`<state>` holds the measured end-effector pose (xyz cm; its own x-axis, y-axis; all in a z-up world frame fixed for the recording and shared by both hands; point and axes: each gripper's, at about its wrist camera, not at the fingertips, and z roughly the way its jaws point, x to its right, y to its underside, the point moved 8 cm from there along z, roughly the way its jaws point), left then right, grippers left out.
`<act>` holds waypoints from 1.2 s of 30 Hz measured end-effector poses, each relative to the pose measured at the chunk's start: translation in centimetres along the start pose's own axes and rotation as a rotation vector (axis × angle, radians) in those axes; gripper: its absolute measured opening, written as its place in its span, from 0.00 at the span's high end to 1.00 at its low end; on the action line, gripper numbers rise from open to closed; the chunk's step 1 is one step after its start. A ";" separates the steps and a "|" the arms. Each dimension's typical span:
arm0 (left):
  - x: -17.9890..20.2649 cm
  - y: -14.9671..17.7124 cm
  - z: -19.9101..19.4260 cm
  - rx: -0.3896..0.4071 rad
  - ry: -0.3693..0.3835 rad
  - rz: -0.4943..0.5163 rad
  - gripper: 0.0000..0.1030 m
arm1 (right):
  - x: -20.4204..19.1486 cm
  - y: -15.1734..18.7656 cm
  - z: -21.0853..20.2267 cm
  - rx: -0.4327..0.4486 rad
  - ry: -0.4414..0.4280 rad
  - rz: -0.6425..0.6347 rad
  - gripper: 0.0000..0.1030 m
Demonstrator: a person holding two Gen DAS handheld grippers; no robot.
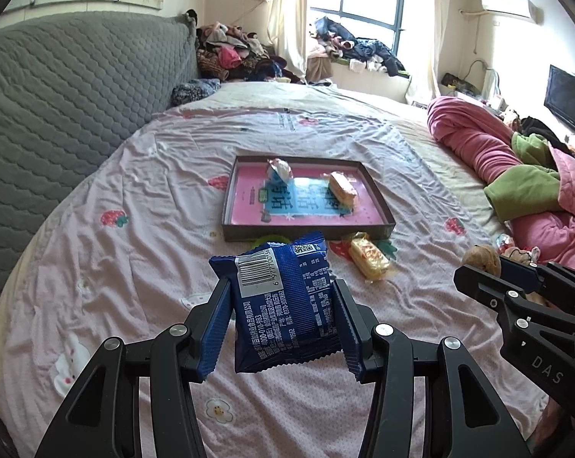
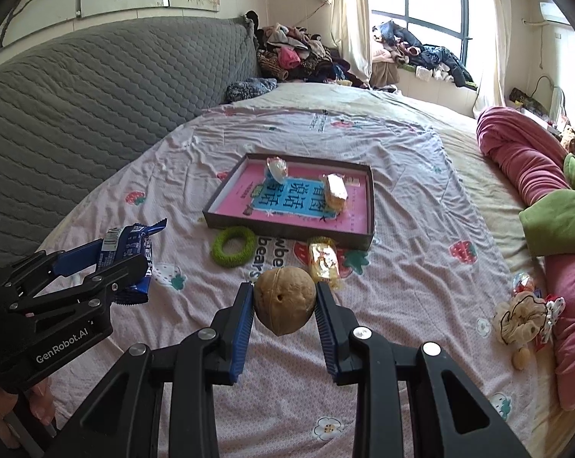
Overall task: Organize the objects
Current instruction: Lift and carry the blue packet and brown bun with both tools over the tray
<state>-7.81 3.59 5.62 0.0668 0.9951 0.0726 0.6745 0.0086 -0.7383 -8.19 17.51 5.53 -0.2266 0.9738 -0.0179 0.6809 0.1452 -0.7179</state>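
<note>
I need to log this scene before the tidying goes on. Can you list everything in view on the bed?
tray: 1, dark rim, pink and blue inside, mid-bed
wrapped snacks in tray: 2, one silvery, one yellow
yellow wrapped snack: 1, on sheet, in front of tray
green ring: 1, on sheet, in front of tray's near left corner
blue snack packet: 1, held in left gripper
walnut: 1, brown, held in right gripper
small odds and ends: several, mixed colours, right, by pink quilt
clothes pile: mixed, far corner
left gripper: 1, black
right gripper: 1, black
</note>
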 end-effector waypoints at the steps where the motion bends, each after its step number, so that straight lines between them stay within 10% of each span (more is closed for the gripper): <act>1: 0.0 -0.2 -0.2 0.004 -0.001 0.002 0.48 | 0.0 -0.2 -0.1 0.004 -0.001 -0.001 0.68; 36: -0.4 -7.3 -0.7 0.096 -0.020 0.022 0.48 | -0.7 -6.3 -1.1 0.097 -0.002 -0.023 0.68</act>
<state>-12.21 3.07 11.44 0.0656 0.9969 0.0429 0.5990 -0.0049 -0.8007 -11.59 16.14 10.87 -0.2432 0.9700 -0.0020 0.6045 0.1499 -0.7824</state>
